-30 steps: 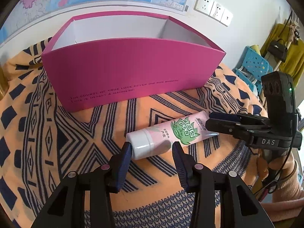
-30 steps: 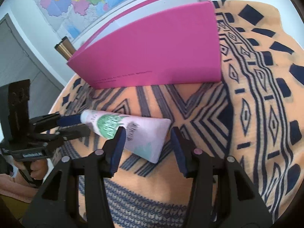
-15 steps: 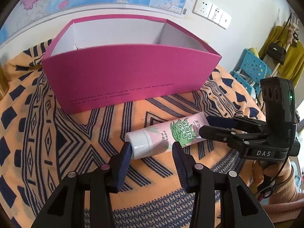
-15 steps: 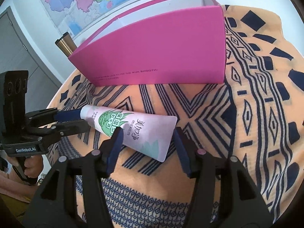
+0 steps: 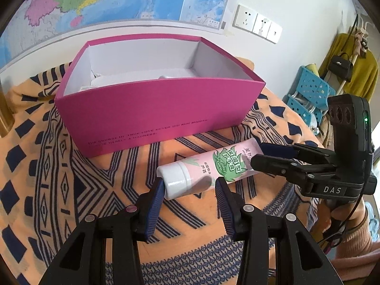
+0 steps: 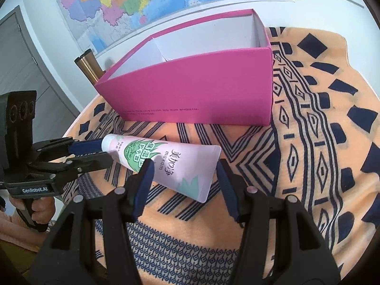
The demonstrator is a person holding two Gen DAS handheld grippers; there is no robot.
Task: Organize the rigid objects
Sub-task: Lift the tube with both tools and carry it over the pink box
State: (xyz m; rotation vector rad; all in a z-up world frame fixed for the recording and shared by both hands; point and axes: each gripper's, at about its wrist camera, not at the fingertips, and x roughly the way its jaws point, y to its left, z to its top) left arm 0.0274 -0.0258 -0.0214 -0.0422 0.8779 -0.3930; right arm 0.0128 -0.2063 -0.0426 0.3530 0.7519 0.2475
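Observation:
A pink hand-cream tube [image 5: 209, 168] with a white cap and green leaf print is lifted above the patterned cloth, in front of an open magenta box [image 5: 152, 116]. My left gripper [image 5: 190, 185] holds its cap end between the jaws. My right gripper [image 6: 184, 169] holds the flat crimped end [image 6: 190, 168] between its jaws. Each gripper shows in the other's view, the right one [image 5: 258, 156] and the left one [image 6: 104, 153]. The box [image 6: 194, 95] has white inner walls and something white lies inside.
An orange cloth with navy geometric print [image 6: 320, 142] covers the table. A map hangs on the wall behind the box. A brass cylinder [image 6: 89, 67] stands left of the box. Blue plastic crates [image 5: 306, 95] and hanging clothes are at far right.
Both grippers have risen with the tube between them, so the tube has come up off the cloth and the box's inside now shows from above.

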